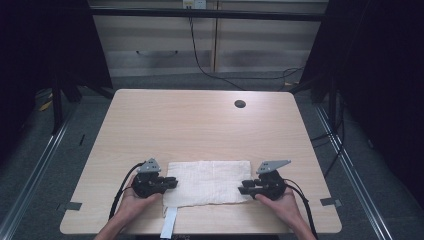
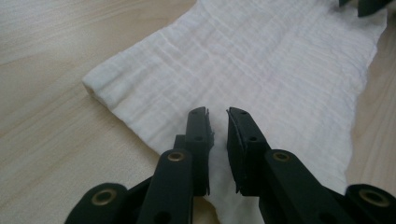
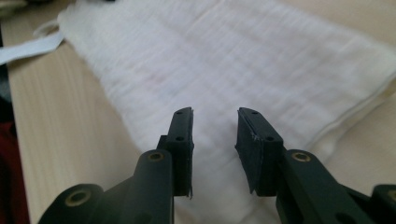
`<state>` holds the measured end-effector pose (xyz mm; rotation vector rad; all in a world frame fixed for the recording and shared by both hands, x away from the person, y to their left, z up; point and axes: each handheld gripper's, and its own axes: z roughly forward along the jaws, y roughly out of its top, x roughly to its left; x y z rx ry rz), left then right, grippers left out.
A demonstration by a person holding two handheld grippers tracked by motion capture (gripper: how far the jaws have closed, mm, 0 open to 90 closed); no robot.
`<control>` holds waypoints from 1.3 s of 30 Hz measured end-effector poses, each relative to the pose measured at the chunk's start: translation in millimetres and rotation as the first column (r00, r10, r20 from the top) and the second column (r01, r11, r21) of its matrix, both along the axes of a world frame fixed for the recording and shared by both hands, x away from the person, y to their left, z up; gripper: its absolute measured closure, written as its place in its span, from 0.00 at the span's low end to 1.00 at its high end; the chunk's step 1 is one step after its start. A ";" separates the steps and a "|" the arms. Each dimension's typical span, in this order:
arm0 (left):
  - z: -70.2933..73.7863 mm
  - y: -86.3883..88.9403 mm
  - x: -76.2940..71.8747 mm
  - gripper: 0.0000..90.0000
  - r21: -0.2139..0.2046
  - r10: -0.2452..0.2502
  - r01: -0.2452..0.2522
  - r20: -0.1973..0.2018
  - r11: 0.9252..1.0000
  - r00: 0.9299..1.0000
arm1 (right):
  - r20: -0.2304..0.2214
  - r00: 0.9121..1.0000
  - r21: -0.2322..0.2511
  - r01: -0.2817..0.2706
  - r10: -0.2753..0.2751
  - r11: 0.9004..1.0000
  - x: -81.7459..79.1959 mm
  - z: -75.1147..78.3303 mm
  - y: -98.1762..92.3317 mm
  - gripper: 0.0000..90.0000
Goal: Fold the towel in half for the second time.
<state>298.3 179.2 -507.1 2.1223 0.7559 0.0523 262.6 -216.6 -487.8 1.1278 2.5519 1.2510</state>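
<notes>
This looks like a lab or recording studio set up for capturing handling work. A plain light-wood desk (image 1: 200,125) with a cable hole (image 1: 240,104) stands on grey carpet tiles (image 1: 55,165), hemmed in left and right by black curtains (image 1: 380,75) hung on a dark frame with a crossbar (image 1: 200,13). Metal rails (image 1: 35,165) run along the floor on both sides, loose cables (image 1: 200,60) trail down the pale panelled wall (image 1: 150,35) behind, and bits of tape (image 1: 330,202) mark the floor
</notes>
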 end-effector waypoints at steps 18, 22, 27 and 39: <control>-1.2 1.5 0.8 0.88 -0.011 -0.005 0.005 0.000 1.000 1.000 | -0.003 0.992 -0.038 0.128 -0.129 0.991 73.0 -4.6 -15.9 0.63; -1.1 1.2 0.5 0.87 -0.012 -0.003 0.003 0.000 1.000 1.000 | -0.004 0.992 -0.046 0.126 -0.126 0.991 73.7 -5.7 -16.5 0.63; -0.9 0.5 -0.1 0.87 -0.009 -0.002 0.002 0.003 1.000 1.000 | -0.001 0.995 -0.061 0.101 -0.101 0.993 72.5 -9.1 -15.0 0.65; 1.8 -1.4 -2.7 0.85 0.016 -0.009 0.008 0.003 1.000 1.000 | -0.012 0.996 -0.052 0.082 -0.083 0.995 71.8 -13.8 -12.2 0.94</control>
